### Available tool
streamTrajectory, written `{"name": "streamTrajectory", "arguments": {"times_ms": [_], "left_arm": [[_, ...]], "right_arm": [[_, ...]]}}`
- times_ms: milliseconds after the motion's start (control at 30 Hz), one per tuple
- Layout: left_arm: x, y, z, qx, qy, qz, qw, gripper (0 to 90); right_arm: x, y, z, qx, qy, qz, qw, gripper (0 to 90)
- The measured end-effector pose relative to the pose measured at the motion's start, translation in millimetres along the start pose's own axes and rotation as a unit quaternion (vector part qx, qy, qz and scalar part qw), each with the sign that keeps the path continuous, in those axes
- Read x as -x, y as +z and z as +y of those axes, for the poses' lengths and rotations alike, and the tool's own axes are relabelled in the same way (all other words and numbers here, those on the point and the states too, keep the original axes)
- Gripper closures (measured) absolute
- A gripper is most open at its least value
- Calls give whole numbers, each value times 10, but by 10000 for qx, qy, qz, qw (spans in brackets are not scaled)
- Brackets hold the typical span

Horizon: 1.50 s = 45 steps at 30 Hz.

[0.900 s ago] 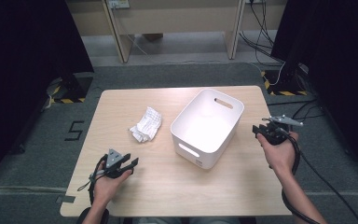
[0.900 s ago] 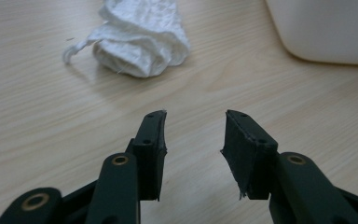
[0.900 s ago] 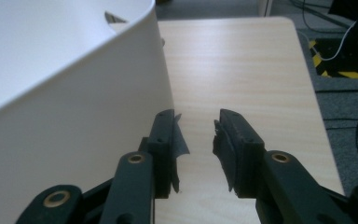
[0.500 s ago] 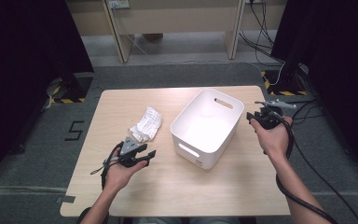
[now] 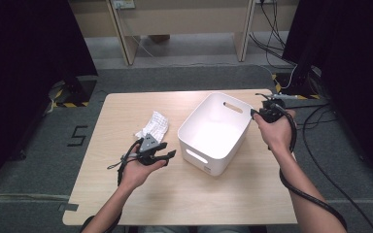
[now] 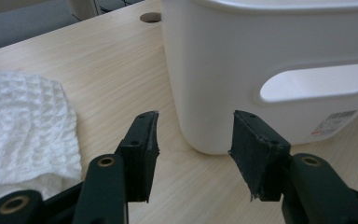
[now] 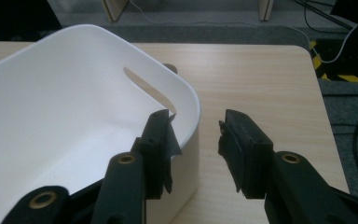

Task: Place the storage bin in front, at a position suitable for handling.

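Observation:
A white plastic bin with handle slots stands at an angle on the wooden table. A crumpled white waffle cloth lies to its left. My left gripper is open, between the cloth and the bin's near left corner. In the left gripper view its jaws point at the bin's wall below a handle slot, with the cloth at the left. My right gripper is open at the bin's far right side. In the right gripper view its jaws stand on either side of the bin's rim without touching it.
A round cable hole sits in the tabletop behind the bin. Cables run over the floor to the right of the table. Wooden furniture legs stand behind it, and dark curtains hang on both sides.
My left hand has moved forward and right, from the table's near left to the gap between cloth and bin. My right hand has moved left and forward to the bin's rim.

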State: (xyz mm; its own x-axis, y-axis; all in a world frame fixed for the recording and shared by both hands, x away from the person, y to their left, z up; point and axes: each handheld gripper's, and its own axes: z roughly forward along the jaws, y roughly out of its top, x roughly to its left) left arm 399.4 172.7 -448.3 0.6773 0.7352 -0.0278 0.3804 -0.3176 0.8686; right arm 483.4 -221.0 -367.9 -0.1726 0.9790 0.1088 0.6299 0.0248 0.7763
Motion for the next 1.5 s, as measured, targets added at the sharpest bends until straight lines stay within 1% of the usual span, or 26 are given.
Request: {"name": "streamTrajectory", "arguments": {"times_ms": [67, 133, 167, 200, 267, 400, 433, 500, 533, 567, 667, 733, 800, 833, 900, 1000, 1033, 1067, 1100, 1167, 1200, 1300, 1467, 1500], "left_arm": [[23, 22, 22, 9, 4, -59, 10000, 503], [37, 32, 30, 14, 16, -89, 10000, 504], [49, 42, 37, 14, 35, -114, 9999, 504], [71, 65, 50, -8, 79, -133, 9999, 505], [91, 88, 66, -46, 140, -158, 9998, 504], [111, 131, 92, -97, 259, -211, 9994, 503], [110, 140, 92, -115, 281, -202, 9993, 503], [106, 157, 84, -136, 292, -198, 9993, 504], [103, 164, 79, -138, 298, -196, 9993, 504], [101, 167, 77, -146, 310, -198, 9992, 505], [98, 170, 77, -151, 346, -214, 9991, 512], [101, 176, 81, -161, 433, -246, 9986, 521], [106, 163, 82, -206, 512, -272, 9981, 526], [108, 151, 77, -198, 517, -281, 9981, 527], [116, 122, 56, -181, 502, -328, 9980, 530], [134, 92, 23, -189, 518, -373, 9978, 530], [153, 63, -11, -197, 539, -398, 9976, 528], [153, 63, -11, -197, 539, -398, 9976, 527], [164, 34, -40, -199, 540, -353, 9977, 527], [165, 25, -53, -203, 543, -331, 9978, 530], [166, 14, -75, -218, 527, -352, 9978, 533], [176, 9, -97, -239, 535, -357, 9976, 534], [189, 2, -101, -227, 569, -329, 9976, 534], [207, -2, -101, -226, 580, -288, 9976, 533]], "right_arm": [[-1, 50, 18, -97, -33, -39, 9999, 618], [3, 71, 25, -126, -59, -55, 9999, 619], [0, 91, 31, -146, -62, -105, 9998, 620], [1, 128, 41, -232, -76, -130, 9996, 620], [-3, 161, 50, -263, -104, -160, 9995, 622], [-42, 201, 69, -336, -248, -196, 9989, 673], [-49, 210, 72, -357, -331, -196, 9986, 692], [-72, 234, 75, -413, -345, -160, 9984, 724], [-84, 244, 75, -460, -339, -152, 9983, 727], [-87, 260, 73, -448, -396, -180, 9980, 733], [-97, 270, 77, -478, -372, -198, 9980, 744], [-116, 285, 88, -489, -388, -187, 9979, 754], [-138, 302, 100, -498, -399, -160, 9978, 759], [-145, 314, 106, -487, -446, -159, 9977, 761], [-172, 337, 118, -488, -411, -139, 9979, 767], [-239, 383, 142, -482, -502, -111, 9975, 777], [-267, 399, 150, -482, -527, -97, 9974, 780], [-267, 399, 150, -482, -527, -97, 9974, 780], [-319, 427, 162, -480, -585, -90, 9971, 785], [-339, 436, 166, -482, -593, -92, 9970, 787], [-368, 449, 174, -492, -644, -88, 9967, 789], [-400, 459, 179, -501, -688, -73, 9963, 791], [-406, 458, 177, -508, -690, -88, 9963, 792], [-410, 457, 175, -507, -714, -93, 9961, 792]]}}
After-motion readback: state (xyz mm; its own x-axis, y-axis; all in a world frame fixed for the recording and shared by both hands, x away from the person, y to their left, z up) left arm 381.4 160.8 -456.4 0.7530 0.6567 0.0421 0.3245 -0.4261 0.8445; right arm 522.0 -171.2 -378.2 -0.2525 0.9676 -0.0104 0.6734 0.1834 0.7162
